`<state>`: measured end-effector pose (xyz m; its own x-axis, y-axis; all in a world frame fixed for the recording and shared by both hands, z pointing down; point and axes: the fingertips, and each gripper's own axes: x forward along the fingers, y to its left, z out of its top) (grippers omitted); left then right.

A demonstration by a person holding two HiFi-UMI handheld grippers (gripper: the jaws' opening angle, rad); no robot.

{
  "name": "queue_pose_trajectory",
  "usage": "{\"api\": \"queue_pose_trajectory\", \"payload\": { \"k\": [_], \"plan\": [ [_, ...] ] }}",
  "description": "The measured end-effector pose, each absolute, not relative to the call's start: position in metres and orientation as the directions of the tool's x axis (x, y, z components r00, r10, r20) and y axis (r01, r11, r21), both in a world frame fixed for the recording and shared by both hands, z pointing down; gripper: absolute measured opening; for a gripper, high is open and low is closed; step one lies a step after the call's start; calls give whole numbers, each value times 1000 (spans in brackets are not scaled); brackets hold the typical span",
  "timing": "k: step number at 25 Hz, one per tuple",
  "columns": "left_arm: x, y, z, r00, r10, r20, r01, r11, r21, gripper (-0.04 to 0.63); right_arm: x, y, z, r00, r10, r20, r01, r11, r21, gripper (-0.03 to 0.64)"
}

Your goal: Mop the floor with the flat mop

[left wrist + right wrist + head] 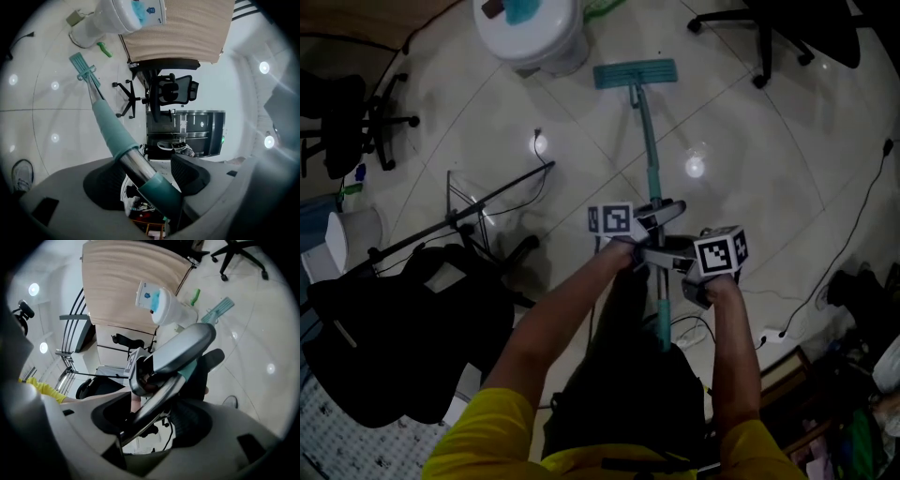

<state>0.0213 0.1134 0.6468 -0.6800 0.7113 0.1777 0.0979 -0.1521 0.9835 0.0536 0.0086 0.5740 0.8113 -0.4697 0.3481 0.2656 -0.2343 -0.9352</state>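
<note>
We grip the flat mop (pixel 648 150) with both tools: the left gripper (pixel 147 178) has its jaws pinching the teal-and-steel pole, and the right gripper (pixel 154 420) has its jaws clamped on it just nearer us. The mop head (pixel 635 74) lies flat on the tiled floor (pixel 787 159), far ahead, near a white tub (pixel 539 33) whose blue label (pixel 152 297) is too small to read.

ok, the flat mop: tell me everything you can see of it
The flat mop has a teal rectangular head lying flat on the pale tiled floor, ahead of the person. Its pole slants back from the head, with teal sleeves and bare metal stretches. The left gripper has its claw shut on a metal stretch. The right gripper clamps the pole slightly nearer the person. The head's underside is hidden.
</note>
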Motion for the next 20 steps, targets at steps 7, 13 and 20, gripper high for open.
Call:
{"api": "queue_pose_trajectory", "payload": {
  "k": [7, 13, 20],
  "plan": [
    [76, 218, 655, -728, 666, 163, 87, -146, 985, 290, 116, 113, 585, 848, -411, 333, 259, -227, -939, 272],
    [98, 224, 647, -742, 641, 196, 144, -134, 981, 288, 140, 118, 576, 860, -390, 329, 251, -238, -938, 276],
    [47, 122, 587, -715, 669, 203, 109, -180, 978, 282, 90, 15, 512, 811, -491, 317, 225, -238, -945, 288]
  ]
}}
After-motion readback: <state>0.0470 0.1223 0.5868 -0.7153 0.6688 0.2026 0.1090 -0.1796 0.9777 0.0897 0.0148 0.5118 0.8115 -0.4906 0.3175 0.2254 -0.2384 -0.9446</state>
